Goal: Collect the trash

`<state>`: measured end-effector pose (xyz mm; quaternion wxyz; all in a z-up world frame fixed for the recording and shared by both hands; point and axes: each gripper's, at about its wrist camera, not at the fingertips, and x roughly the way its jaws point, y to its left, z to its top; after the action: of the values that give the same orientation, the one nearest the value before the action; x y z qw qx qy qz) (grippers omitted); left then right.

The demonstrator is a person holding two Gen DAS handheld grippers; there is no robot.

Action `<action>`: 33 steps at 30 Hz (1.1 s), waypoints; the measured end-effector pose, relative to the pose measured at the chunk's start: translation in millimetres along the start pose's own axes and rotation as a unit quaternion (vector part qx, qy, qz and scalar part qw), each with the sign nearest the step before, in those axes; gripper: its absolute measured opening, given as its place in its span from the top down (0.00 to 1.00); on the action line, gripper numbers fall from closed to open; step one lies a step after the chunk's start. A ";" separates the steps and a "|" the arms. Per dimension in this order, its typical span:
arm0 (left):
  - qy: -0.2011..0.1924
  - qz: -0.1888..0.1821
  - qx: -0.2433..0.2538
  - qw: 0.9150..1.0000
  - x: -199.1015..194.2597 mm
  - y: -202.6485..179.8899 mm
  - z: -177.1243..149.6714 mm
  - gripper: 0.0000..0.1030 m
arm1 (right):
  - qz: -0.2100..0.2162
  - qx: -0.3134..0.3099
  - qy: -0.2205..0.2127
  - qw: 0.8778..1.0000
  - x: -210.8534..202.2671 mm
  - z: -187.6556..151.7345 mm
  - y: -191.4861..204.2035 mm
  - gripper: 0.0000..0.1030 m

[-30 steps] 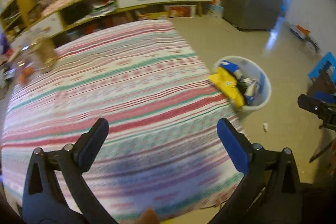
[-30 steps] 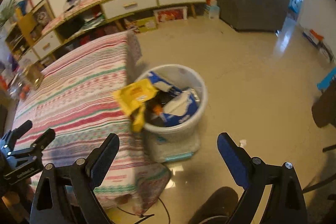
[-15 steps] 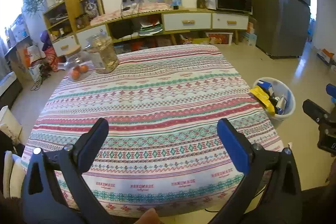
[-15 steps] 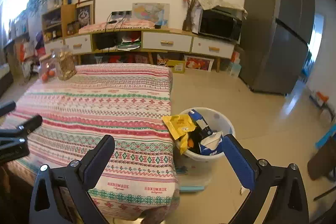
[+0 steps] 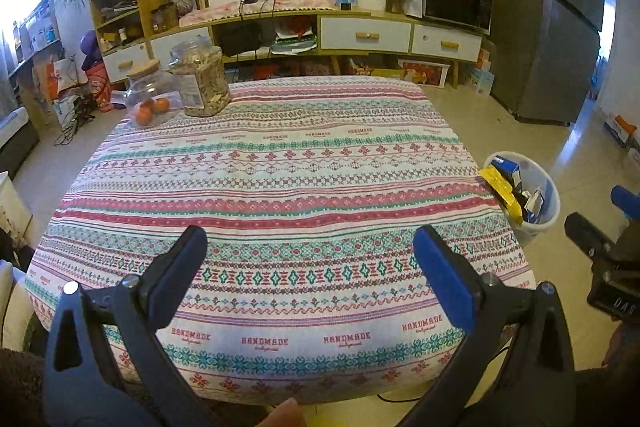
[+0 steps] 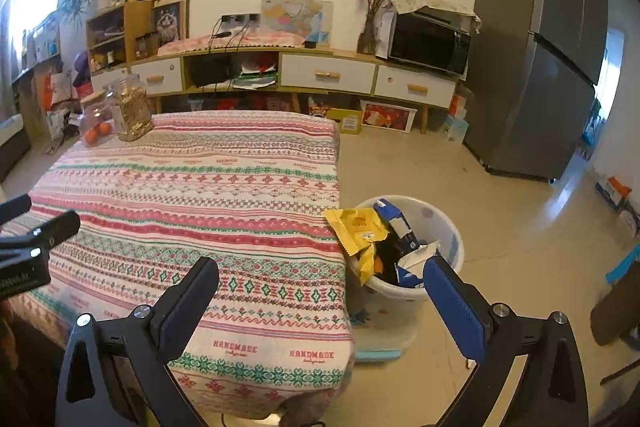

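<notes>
I held the left tool and right tool spread wide, both empty. Trash sat in the bin just ahead-right of my right tool. Tabletop ahead carried only two jars. Looked basically done.

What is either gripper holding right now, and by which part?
Nothing. The left gripper and right gripper both stand open and empty; the yellow wrapper hangs over the bin's rim.
</notes>
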<state>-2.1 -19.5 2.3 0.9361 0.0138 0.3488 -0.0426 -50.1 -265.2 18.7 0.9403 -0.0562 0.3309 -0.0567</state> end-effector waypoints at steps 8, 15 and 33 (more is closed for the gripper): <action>0.000 -0.001 -0.002 1.000 -0.4 1.7 0.6 0.01 | 0.006 -0.011 0.004 1.000 0.8 -2.9 8.9 0.00; 0.002 -0.002 0.000 1.000 -0.6 0.6 0.2 0.01 | 0.004 -0.005 0.005 1.000 2.0 -2.3 7.4 0.00; 0.000 -0.003 0.004 1.000 -1.5 -0.3 -1.3 0.01 | 0.011 0.007 -0.002 1.000 0.5 0.4 5.2 0.00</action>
<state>-4.1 -19.6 2.3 0.9358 0.0161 0.3490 -0.0472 -49.1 -260.1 17.9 0.9418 -0.0459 0.3294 -0.0484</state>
